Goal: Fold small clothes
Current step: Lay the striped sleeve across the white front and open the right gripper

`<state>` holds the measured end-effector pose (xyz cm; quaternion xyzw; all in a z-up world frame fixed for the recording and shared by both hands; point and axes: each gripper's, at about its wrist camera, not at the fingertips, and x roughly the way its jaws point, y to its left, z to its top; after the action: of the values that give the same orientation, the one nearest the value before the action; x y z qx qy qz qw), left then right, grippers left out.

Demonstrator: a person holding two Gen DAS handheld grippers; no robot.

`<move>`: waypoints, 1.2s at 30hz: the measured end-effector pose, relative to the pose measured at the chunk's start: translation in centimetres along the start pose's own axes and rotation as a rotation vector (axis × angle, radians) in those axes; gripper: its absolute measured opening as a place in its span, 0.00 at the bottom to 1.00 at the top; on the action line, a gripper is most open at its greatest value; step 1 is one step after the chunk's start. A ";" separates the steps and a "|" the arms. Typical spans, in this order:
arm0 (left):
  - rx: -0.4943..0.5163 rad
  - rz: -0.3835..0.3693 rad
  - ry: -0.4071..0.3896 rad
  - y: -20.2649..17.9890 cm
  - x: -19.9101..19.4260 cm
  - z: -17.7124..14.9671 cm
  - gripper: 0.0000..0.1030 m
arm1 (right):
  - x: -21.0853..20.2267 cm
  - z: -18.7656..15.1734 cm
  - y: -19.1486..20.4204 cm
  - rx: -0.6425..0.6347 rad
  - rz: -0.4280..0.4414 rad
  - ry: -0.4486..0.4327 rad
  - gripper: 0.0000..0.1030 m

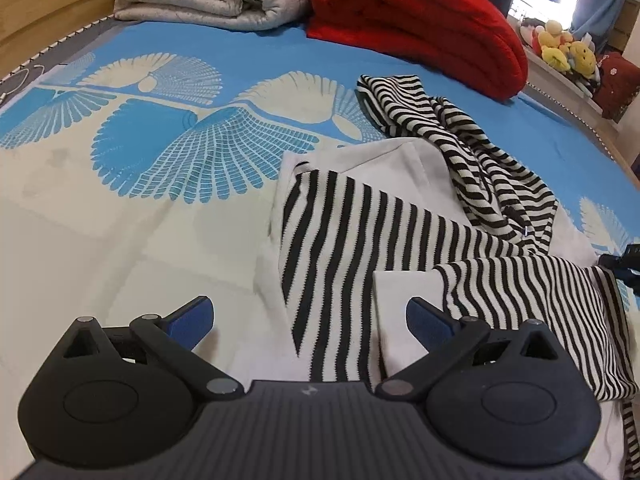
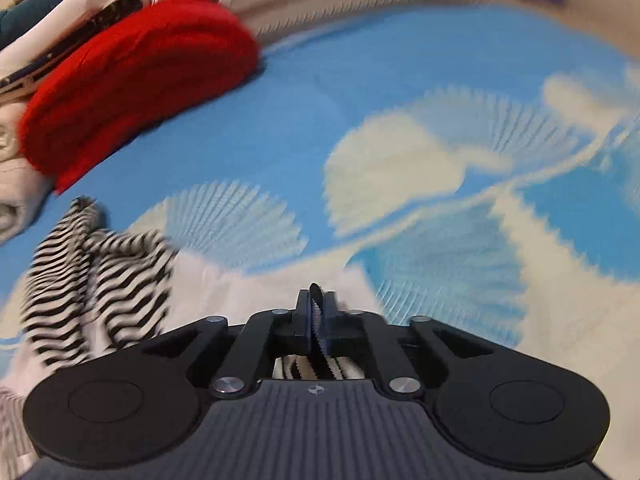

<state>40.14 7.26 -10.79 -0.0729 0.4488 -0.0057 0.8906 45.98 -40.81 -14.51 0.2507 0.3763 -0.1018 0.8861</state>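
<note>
the striped garment, black and cream with white panels, lies partly spread on the blue and cream bed cover, its hood or sleeve part bunched toward the red blanket. in the right wrist view a thin edge of striped knit stands pinched between the pads of the right gripper, so this gripper is clenched on the garment; more striped cloth shows under its linkage.

the risk, as i judge it: the bite looks shallow, only a narrow edge, so a quick pull may let the cloth slip out. it may also hold one layer only, and then the fold comes crooked. the bunched part near the red blanket can drag and spoil a flat fold.

the left gripper hangs low over the near edge of the garment, pointing steeply down, its blue pads wide apart and pressing nothing. the right gripper also points down and forward across the bed; its view is blurred, which suggests movement.
</note>
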 end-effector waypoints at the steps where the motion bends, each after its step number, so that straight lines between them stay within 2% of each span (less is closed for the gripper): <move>1: 0.005 -0.003 -0.002 -0.1 -0.1 0.0 1.00 | -0.9 -0.1 -0.4 0.022 0.003 -0.025 0.32; 2: 0.014 -0.006 -0.005 -0.3 -0.1 -0.1 1.00 | -2.1 -0.3 -0.8 0.033 -0.002 -0.070 0.40; 4: 0.031 -0.007 -0.006 -0.7 -0.2 -0.3 1.00 | -5.0 -0.8 -1.1 -0.021 -0.015 -0.194 0.41; 5: 0.038 -0.006 -0.004 -0.9 -0.1 -0.3 1.00 | -5.7 -1.0 -0.9 -0.076 -0.024 -0.219 0.40; 6: 0.043 -0.007 -0.001 -1.1 -0.1 -0.4 1.00 | -6.3 -1.3 -0.6 -0.146 -0.035 -0.229 0.31; 8: 0.050 -0.013 0.004 -1.4 0.0 -0.6 1.00 | -6.5 -2.3 0.1 -0.282 -0.074 -0.216 0.17; 9: 0.056 -0.012 0.006 -1.6 0.1 -0.7 1.00 | -6.3 -2.7 0.2 -0.314 -0.097 -0.213 0.17; 11: 0.072 -0.008 0.004 -1.9 0.1 -0.9 1.00 | -5.2 -2.7 -0.7 -0.272 -0.098 -0.189 0.17; 14: 0.089 -0.004 -0.001 -2.2 0.1 -1.1 1.00 | -3.1 -1.9 -2.3 -0.149 -0.041 -0.134 0.27; 17: 0.082 -0.006 0.010 -2.1 0.5 -1.0 1.00 | -0.8 -1.8 -2.4 -0.159 -0.039 -0.081 0.39; 18: 0.079 -0.006 0.015 -2.1 0.6 -1.0 1.00 | -0.1 -2.0 -2.3 -0.178 -0.047 -0.064 0.37; 19: 0.076 -0.005 0.019 -2.0 0.7 -1.0 1.00 | 0.2 -2.4 -2.1 -0.202 -0.067 -0.065 0.29; 20: 0.074 -0.003 0.021 -1.8 0.8 -0.9 1.00 | 0.3 -2.6 -2.1 -0.227 -0.072 -0.083 0.08; 22: 0.072 0.004 0.018 -1.6 0.8 -0.8 1.00 | 0.1 -2.5 -2.6 -0.199 -0.124 -0.142 0.03; 24: 0.061 0.007 0.017 -1.4 0.8 -0.7 1.00 | 0.7 -2.3 -4.2 -0.117 -0.175 -0.141 0.00; 25: 0.056 0.005 0.018 -1.3 0.8 -0.7 1.00 | 1.0 -2.4 -4.9 -0.102 -0.168 -0.140 0.00; 27: 0.048 -0.001 0.022 -1.3 0.9 -0.7 1.00 | 0.6 -2.7 -5.0 -0.167 -0.149 -0.153 0.01; 29: 0.044 -0.004 0.019 -1.4 0.8 -0.7 1.00 | -0.7 -2.5 -5.2 -0.153 -0.128 -0.134 0.05; 31: 0.042 -0.012 0.007 -1.6 0.5 -0.7 1.00 | -3.6 -2.3 -5.2 -0.104 -0.085 -0.153 0.13; 32: 0.043 -0.016 0.000 -1.7 0.2 -0.7 1.00 | -5.4 -2.4 -4.8 -0.105 -0.049 -0.179 0.21; 33: 0.047 -0.017 -0.009 -1.9 0.0 -0.7 1.00 | -7.0 -2.7 -4.1 -0.116 -0.022 -0.203 0.35; 34: 0.050 -0.014 -0.017 -2.1 -0.3 -0.8 1.00 | -9.1 -3.2 -3.5 -0.135 -0.005 -0.226 0.44; 35: 0.053 -0.011 -0.026 -2.3 -0.6 -0.9 1.00 | -11.4 -4.1 -2.9 -0.156 0.007 -0.244 0.59; 36: 0.056 -0.010 -0.038 -2.5 -1.1 -0.9 1.00 | -13.5 -5.1 -2.0 -0.180 0.017 -0.261 0.65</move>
<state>38.87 4.75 -10.10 -0.0502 0.4312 -0.0211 0.9006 32.69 -39.99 -8.60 0.1579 0.2632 -0.0918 0.9473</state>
